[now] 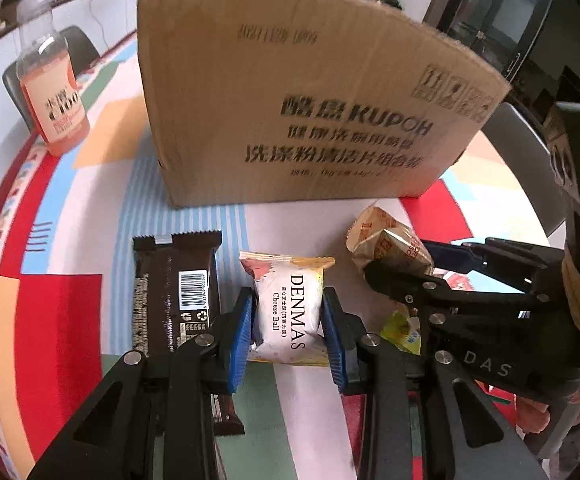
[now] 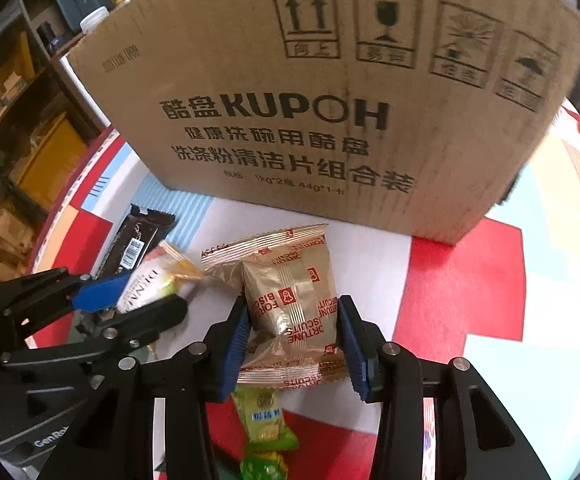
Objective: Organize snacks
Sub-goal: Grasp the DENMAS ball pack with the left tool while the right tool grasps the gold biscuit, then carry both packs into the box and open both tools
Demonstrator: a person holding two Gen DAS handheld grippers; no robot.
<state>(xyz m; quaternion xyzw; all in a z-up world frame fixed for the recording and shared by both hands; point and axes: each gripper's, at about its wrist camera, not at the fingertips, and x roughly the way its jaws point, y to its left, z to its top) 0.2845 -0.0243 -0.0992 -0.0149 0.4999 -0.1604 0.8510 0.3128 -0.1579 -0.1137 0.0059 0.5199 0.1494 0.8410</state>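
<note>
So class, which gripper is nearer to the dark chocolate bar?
Left. The left gripper is closed on the Cheese Ball packet right beside the chocolate bar. The right gripper straddles the gold biscuit packet, farther off.

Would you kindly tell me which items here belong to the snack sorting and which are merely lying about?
Part of the job:
- Cheese Ball packet, in left gripper
- Fortune biscuit packet, between right gripper pads
- dark snack bar
- green packet
- cardboard box

Lying about:
- drink bottle
</note>
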